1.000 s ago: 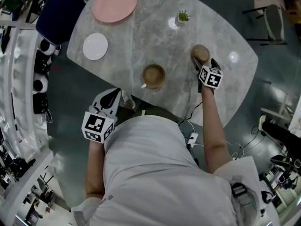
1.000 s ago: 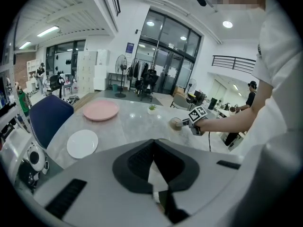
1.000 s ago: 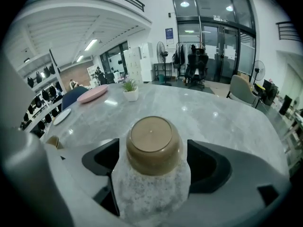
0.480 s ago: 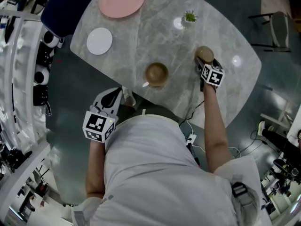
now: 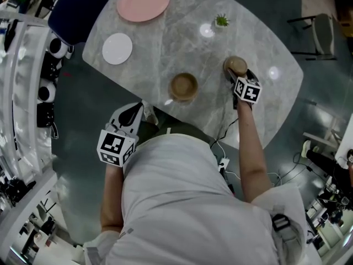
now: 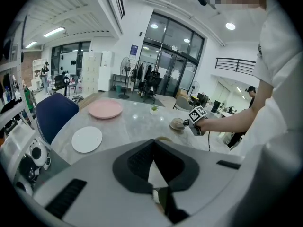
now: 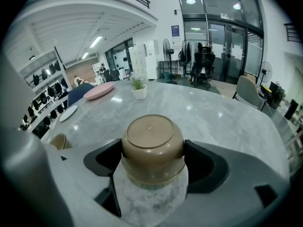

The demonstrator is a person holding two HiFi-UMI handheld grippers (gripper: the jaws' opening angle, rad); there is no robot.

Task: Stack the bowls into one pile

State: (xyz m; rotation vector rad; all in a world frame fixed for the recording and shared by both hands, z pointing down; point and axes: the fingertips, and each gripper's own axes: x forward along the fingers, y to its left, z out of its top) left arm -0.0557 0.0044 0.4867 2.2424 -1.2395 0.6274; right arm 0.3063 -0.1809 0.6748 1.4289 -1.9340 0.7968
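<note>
While the right gripper (image 5: 238, 74) has its fingers set against both sides of the upturned bowl (image 7: 152, 148) on the surface (image 7: 227, 122), a level squeeze low on its wall should stop it slipping. The upright bowl (image 5: 183, 86) waits well left of them. The left gripper (image 6: 152, 143) has its fingers closed and empty. How firm the grip is I cannot tell.

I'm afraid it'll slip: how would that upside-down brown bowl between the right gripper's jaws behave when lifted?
The upside-down brown bowl looks stiff and probably light. Its smooth, rounded sides taper upward, so a grip may slip. Rim-down on the marble table, it seems unlikely to roll.
</note>
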